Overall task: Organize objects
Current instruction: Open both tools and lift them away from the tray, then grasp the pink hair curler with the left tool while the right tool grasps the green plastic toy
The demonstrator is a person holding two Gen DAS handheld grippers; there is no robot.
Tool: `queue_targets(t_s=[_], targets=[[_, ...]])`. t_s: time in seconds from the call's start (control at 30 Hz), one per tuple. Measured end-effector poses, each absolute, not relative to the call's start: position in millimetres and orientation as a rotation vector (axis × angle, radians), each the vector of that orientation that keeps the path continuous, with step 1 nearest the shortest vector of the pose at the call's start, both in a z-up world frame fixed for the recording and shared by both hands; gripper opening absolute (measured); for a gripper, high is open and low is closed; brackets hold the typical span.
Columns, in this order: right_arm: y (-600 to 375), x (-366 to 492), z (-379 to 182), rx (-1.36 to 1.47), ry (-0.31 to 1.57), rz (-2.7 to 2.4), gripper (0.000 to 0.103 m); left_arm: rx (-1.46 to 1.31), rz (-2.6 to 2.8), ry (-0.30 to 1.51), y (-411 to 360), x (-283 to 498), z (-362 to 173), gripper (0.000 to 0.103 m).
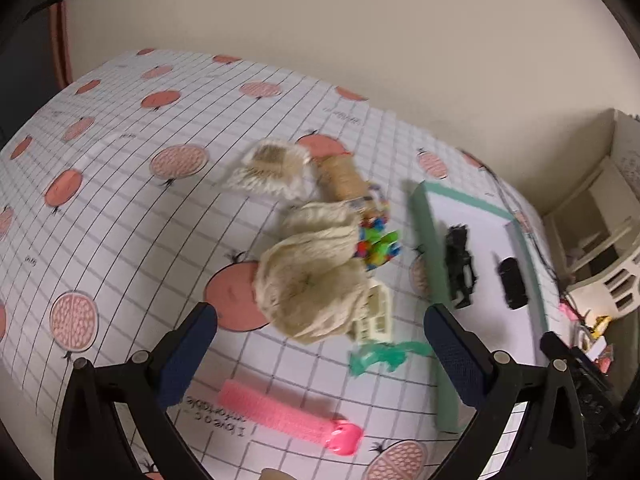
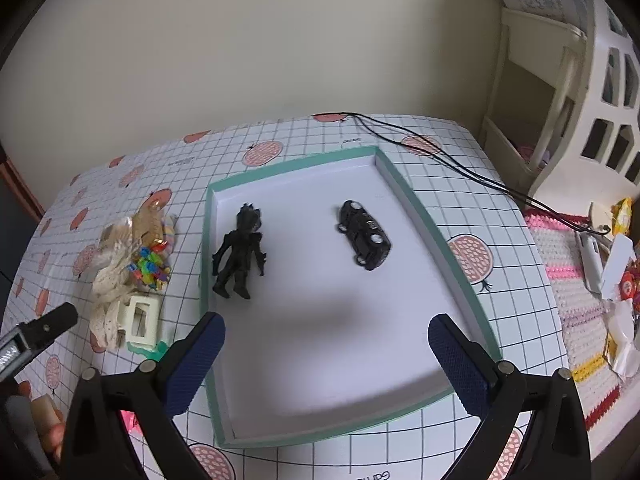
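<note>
A shallow green-rimmed white tray (image 2: 420,216) (image 1: 430,248) lies on the gridded tablecloth. Inside it rest a black toy figure (image 2: 239,253) (image 1: 459,266) and a black toy car (image 2: 365,234) (image 1: 513,282). Left of the tray lies a pile: cream lace scrunchies (image 1: 310,280) (image 2: 108,280), a cream hair claw (image 1: 376,314) (image 2: 140,320), colourful small clips (image 1: 378,242) (image 2: 151,269), a green scrap (image 1: 380,356) and a pink comb (image 1: 290,418). My left gripper (image 1: 320,354) hovers open over the pile, empty. Open and empty too, my right gripper (image 2: 326,360) hangs above the tray's near half.
A black cable (image 2: 440,152) runs across the table's far right corner. A white plastic basket and shelf (image 2: 600,100) stand to the right, with a crocheted mat (image 2: 576,292) and clutter beside them. A beige wall backs the table.
</note>
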State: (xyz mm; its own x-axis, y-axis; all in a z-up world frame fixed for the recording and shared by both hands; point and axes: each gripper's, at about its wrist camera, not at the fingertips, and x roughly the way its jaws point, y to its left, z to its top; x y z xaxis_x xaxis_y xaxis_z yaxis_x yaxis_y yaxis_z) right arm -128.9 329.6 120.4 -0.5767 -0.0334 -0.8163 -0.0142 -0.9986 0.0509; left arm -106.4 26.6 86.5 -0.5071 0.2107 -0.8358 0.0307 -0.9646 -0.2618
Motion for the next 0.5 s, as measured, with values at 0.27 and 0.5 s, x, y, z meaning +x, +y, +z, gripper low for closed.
queue_targets(t_s=[0.27,0.5], targets=[[293,-130,122,1.414,-0.061,-2.719,0.103,-1.642,2.602,-0.445,11,-101,64,0.103],[248,-130,123,1.379,-0.004,-2.653,0.1,-1.717,2.584,-0.521,7,-97,52,0.103]])
